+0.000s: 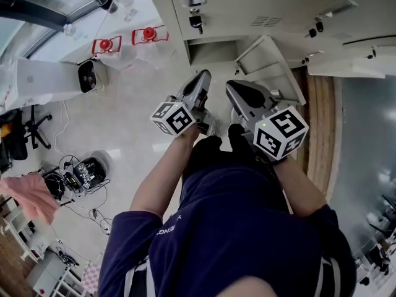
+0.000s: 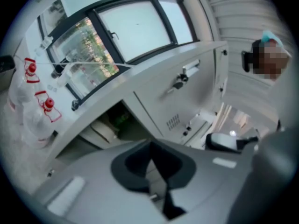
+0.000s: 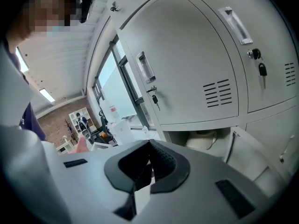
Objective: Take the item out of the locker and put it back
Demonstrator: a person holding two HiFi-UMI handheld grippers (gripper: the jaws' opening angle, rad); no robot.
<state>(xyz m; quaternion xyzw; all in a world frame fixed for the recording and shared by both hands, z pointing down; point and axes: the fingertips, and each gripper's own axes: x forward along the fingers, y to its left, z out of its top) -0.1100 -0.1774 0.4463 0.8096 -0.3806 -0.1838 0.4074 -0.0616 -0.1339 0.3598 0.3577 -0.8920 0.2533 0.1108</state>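
Note:
Low in the grey locker bank (image 1: 247, 5), one compartment (image 1: 210, 51) stands open, its door (image 1: 266, 60) swung out to the right. In the right gripper view a cream item (image 3: 203, 139) with a cord lies inside that compartment (image 3: 196, 136). The left gripper view shows the same opening (image 2: 112, 125) holding a pale flat item (image 2: 103, 130) and something green (image 2: 122, 119). My left gripper (image 1: 203, 76) (image 2: 152, 146) is shut with nothing in it, a short way in front of the opening. Beside it, my right gripper (image 1: 234, 86) (image 3: 149, 146) is also shut and empty.
The open door (image 3: 252, 157) juts out to the right of the compartment. Two clear bottles with red labels (image 1: 127, 41) stand on the floor by the window on the left. Cables and a small device (image 1: 86, 172) lie on the floor behind left, near a white box (image 1: 37, 79).

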